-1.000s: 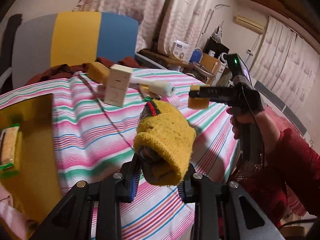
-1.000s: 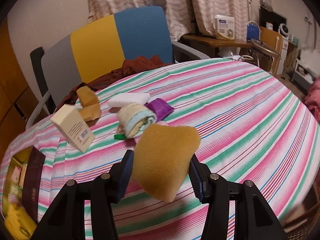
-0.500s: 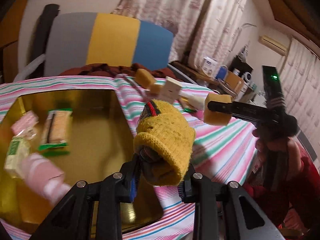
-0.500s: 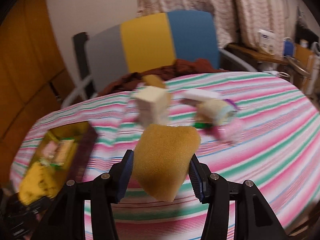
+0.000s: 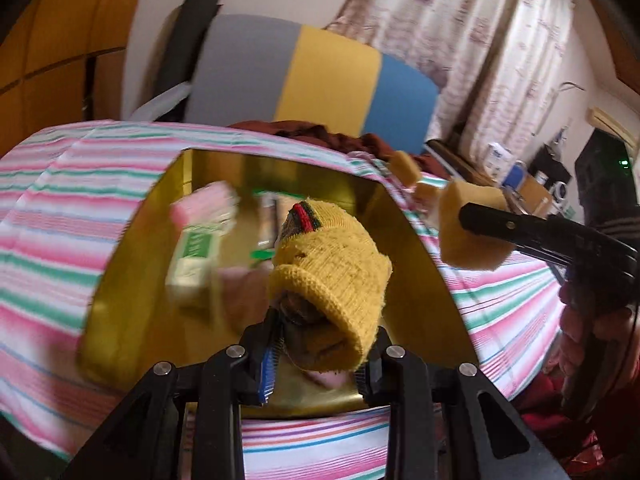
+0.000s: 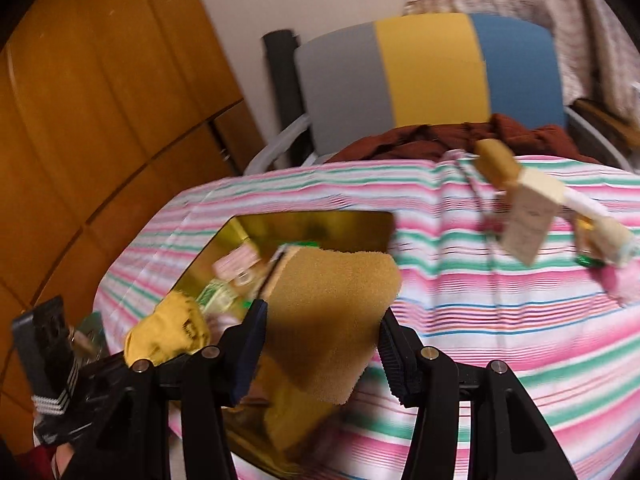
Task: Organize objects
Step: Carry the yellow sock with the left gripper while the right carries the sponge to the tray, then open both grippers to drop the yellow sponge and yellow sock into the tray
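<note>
My left gripper (image 5: 316, 364) is shut on a yellow knitted sock (image 5: 332, 268) and holds it above the gold box (image 5: 132, 300). It also shows at the left of the right wrist view (image 6: 168, 332). My right gripper (image 6: 320, 356) is shut on a tan sponge (image 6: 332, 312) over the box's right edge (image 6: 360, 220). The sponge shows in the left wrist view (image 5: 468, 228) too. The box holds a pink packet (image 5: 204, 204), a green-and-white packet (image 5: 196, 256) and other blurred items.
A cream carton (image 6: 528, 216), a tan block (image 6: 496, 160), a rolled cloth (image 6: 612, 240) and a pink item (image 6: 612, 280) lie on the striped tablecloth (image 6: 520, 320) at the right. A grey, yellow and blue chair (image 6: 428, 72) stands behind the table.
Both grippers have swung left with their loads, from over the striped cloth to above the gold box. The loose items have slid to the right of the views.
</note>
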`<act>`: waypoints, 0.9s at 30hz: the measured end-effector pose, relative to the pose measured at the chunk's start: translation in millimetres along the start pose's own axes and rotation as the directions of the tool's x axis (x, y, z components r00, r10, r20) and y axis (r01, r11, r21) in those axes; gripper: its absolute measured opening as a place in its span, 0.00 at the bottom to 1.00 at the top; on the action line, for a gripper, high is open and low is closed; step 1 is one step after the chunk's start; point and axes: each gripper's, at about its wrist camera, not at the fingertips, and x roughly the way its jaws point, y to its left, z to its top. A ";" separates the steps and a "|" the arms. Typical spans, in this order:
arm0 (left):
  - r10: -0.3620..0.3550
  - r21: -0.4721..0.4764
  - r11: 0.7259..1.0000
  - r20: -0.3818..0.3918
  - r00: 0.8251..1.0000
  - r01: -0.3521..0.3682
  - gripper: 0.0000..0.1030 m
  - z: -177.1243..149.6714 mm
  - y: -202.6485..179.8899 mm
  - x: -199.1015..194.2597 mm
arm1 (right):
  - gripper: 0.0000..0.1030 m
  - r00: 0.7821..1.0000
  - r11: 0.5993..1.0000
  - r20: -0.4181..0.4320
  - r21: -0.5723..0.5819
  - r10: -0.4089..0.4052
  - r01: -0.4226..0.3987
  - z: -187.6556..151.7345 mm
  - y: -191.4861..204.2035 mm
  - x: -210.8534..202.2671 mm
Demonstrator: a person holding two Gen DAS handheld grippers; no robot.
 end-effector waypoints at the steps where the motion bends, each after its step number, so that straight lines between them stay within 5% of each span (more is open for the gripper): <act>1: 0.013 -0.005 1.000 -0.005 1.000 -0.013 0.29 -0.9 5.3 -0.1 | 0.52 1.000 1.000 -0.014 -0.010 0.016 -0.016 -1.2 8.6 6.2; 9: 0.090 -0.024 0.995 -0.069 0.994 -0.092 0.29 -4.0 34.1 5.4 | 0.58 0.996 0.998 -0.089 -0.051 0.020 -0.025 -9.3 38.8 44.0; 16: 0.163 0.020 0.987 -0.079 0.983 -0.162 0.29 -3.9 41.1 7.0 | 0.80 0.993 1.000 -0.116 -0.007 0.025 -0.026 -18.4 34.9 48.6; 20: 0.204 0.047 0.979 -0.085 0.975 -0.200 0.32 -4.0 42.9 8.2 | 0.80 0.994 0.999 -0.107 0.018 0.033 -0.031 -22.2 32.3 44.8; 24: 0.190 0.015 0.982 -0.064 0.980 -0.189 0.53 -2.3 44.8 3.5 | 0.80 0.994 0.998 -0.106 0.046 0.038 -0.033 -25.0 26.2 42.4; 27: 0.213 0.002 0.977 -0.007 0.977 -0.213 0.60 -0.1 43.1 -7.3 | 0.80 0.994 0.998 -0.104 0.058 0.043 -0.037 -26.7 22.9 39.5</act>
